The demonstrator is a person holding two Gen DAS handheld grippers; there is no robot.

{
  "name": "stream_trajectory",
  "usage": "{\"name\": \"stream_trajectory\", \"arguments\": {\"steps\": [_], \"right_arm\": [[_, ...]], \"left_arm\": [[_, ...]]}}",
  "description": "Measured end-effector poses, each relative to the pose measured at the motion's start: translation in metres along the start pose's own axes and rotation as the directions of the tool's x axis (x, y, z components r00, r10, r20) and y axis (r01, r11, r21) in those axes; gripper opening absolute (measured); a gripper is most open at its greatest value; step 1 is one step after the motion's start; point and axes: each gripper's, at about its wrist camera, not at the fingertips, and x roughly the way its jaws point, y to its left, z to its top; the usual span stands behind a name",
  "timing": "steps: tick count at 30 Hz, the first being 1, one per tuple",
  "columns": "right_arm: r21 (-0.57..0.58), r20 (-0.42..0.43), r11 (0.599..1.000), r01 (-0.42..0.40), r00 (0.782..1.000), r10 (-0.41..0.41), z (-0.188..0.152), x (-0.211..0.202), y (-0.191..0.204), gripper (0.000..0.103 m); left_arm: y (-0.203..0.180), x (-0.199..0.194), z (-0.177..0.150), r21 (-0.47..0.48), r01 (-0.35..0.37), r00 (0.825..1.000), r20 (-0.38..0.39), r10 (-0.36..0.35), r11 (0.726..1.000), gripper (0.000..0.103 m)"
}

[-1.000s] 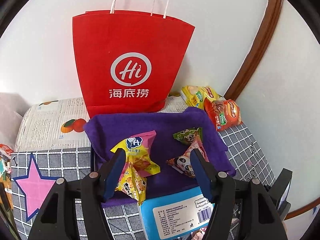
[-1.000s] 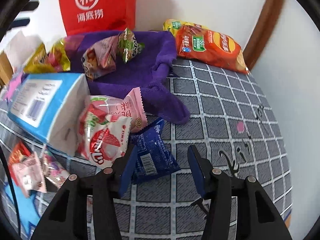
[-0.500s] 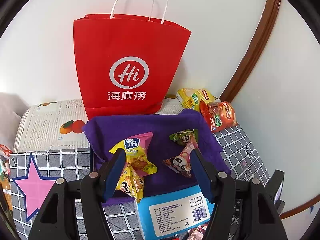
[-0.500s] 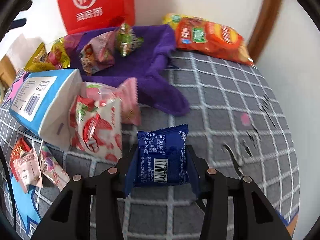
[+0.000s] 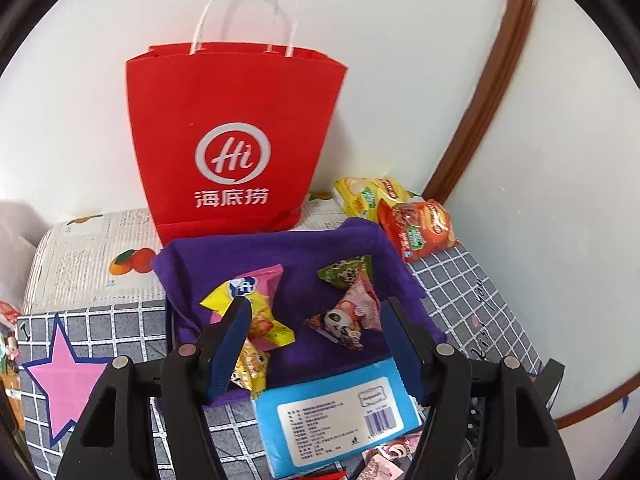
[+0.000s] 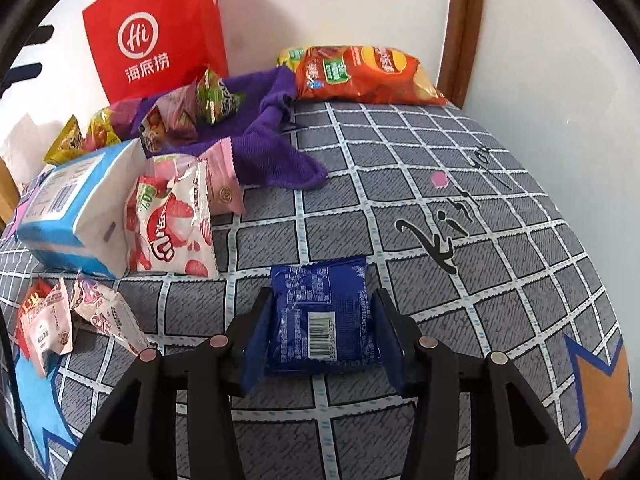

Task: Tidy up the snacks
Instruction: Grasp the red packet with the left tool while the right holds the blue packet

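Grey checked cloth (image 6: 460, 280) covers the table, white wall behind, brown trim in the corner. My right gripper (image 6: 323, 330) angles down, jaws just eased slightly, pads pressing the blue snack packet (image 6: 320, 316), barcode up. My left gripper (image 5: 316, 340) hangs apart, nothing between, above the purple towel (image 5: 288, 256). Red bag (image 5: 232, 140) reads "Hi".

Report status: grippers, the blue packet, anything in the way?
Right gripper shut on blue packet, jaws just eased slightly. Left gripper open, empty, over purple cloth. Nothing blocking.
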Motion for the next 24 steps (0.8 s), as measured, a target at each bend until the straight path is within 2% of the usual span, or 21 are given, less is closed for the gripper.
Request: {"name": "stream_trajectory", "arguments": {"steps": [6, 12, 18, 24], "right_arm": [[-0.004, -0.004, 1.0, -0.011, 1.0, 0.011, 0.002, 0.002, -0.001, 0.051], [-0.002, -0.006, 1.0, -0.02, 1.0, 0.02, 0.004, 0.003, -0.002, 0.051], [-0.001, -0.006, 1.0, -0.025, 1.0, 0.025, 0.004, 0.002, -0.003, 0.052], [-0.005, -0.006, 1.0, -0.02, 1.0, 0.02, 0.005, 0.002, -0.002, 0.052]], "left_arm": [[-0.019, -0.011, -0.006, 0.044, -0.021, 0.999, 0.04, 0.019, 0.999, 0.065], [-0.033, -0.015, -0.027, 0.053, -0.022, 1.0, 0.007, 0.022, 0.998, 0.065], [-0.017, -0.016, -0.086, 0.099, -0.084, 0.994, -0.059, 0.09, 0.992, 0.065], [0.019, 0.009, -0.151, 0.005, -0.104, 0.975, -0.195, 0.103, 0.995, 0.065]]}}
